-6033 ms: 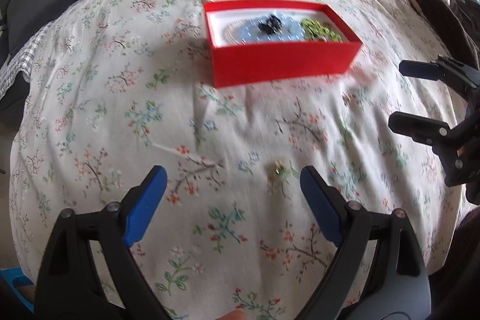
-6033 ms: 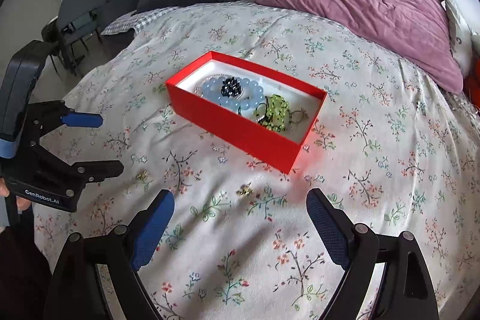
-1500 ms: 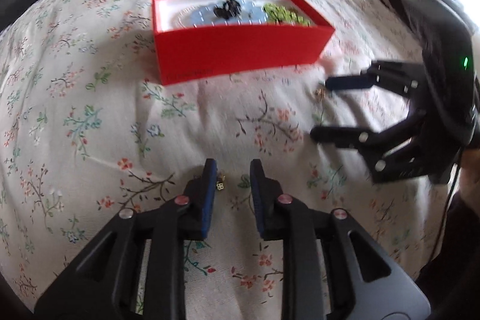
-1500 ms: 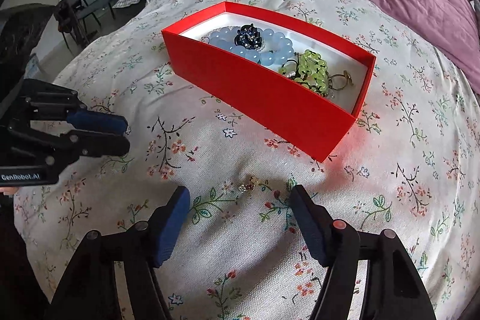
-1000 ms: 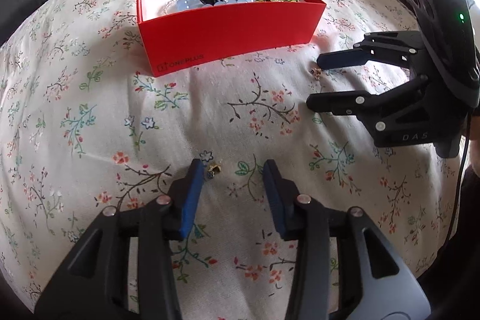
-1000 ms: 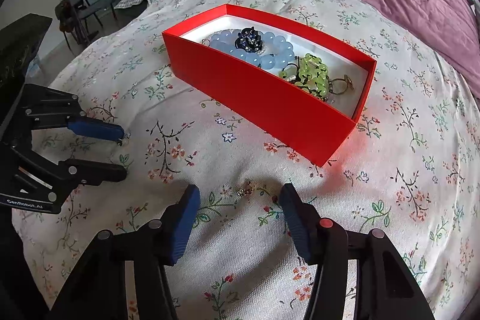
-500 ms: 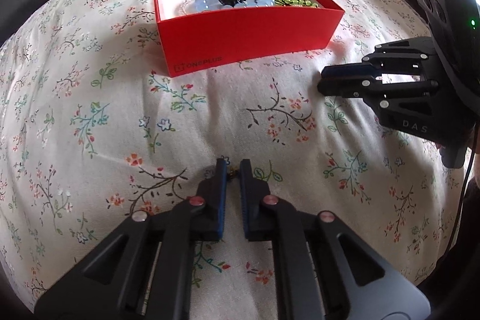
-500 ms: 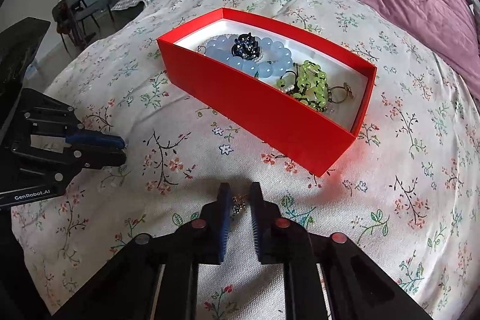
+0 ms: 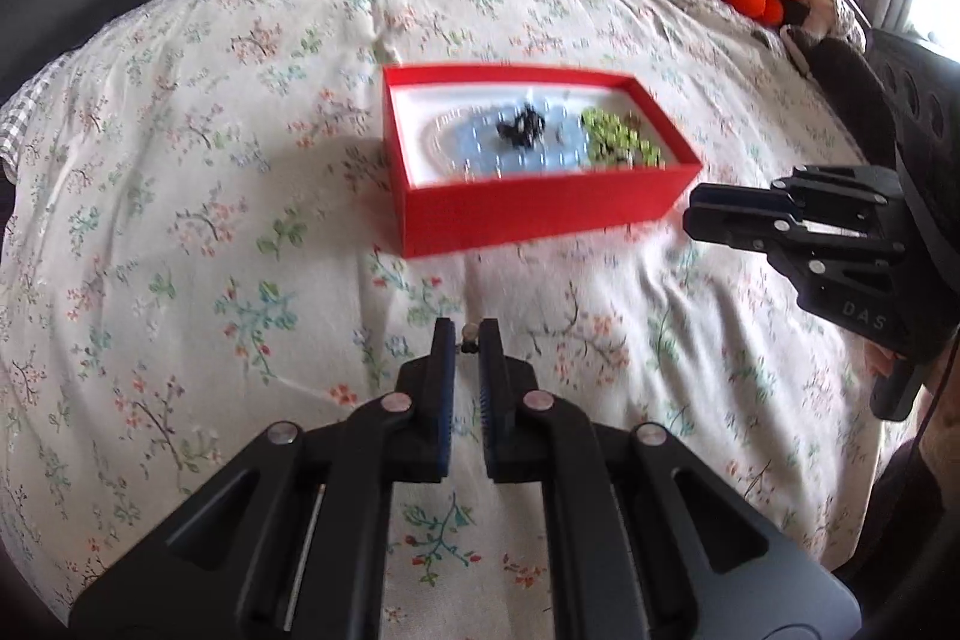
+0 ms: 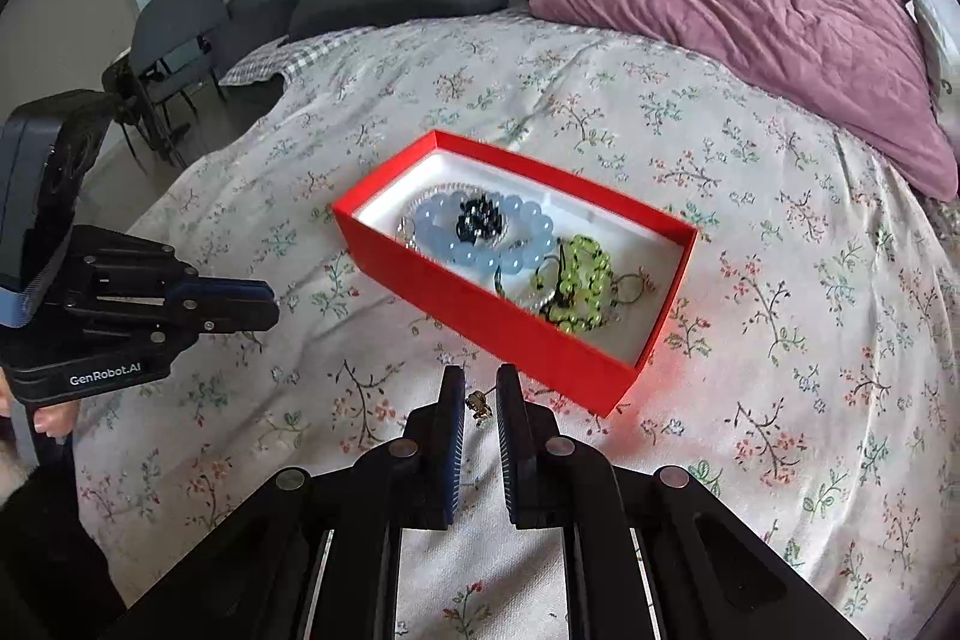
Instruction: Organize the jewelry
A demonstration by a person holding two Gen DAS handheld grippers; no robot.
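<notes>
"GenRobot.AI" on left gripper [image 10: 264, 307], "DAS" on right gripper [image 9: 696, 214]

Both wrist cameras looked steeply down along their own fingers at the red box [image 9: 528, 214] on the floral bedspread [image 9: 180, 220]. The left view faced it from its long side, the right view [image 10: 510, 334] from a corner, equally near. Both shared the box and the purple pillow [image 10: 750, 22] beyond it.

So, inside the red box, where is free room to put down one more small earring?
The red box has bare white floor at its far end beyond the blue bead bracelet, and along the far wall. The near end is crowded: the green bead bracelet and a ring fill it.
</notes>
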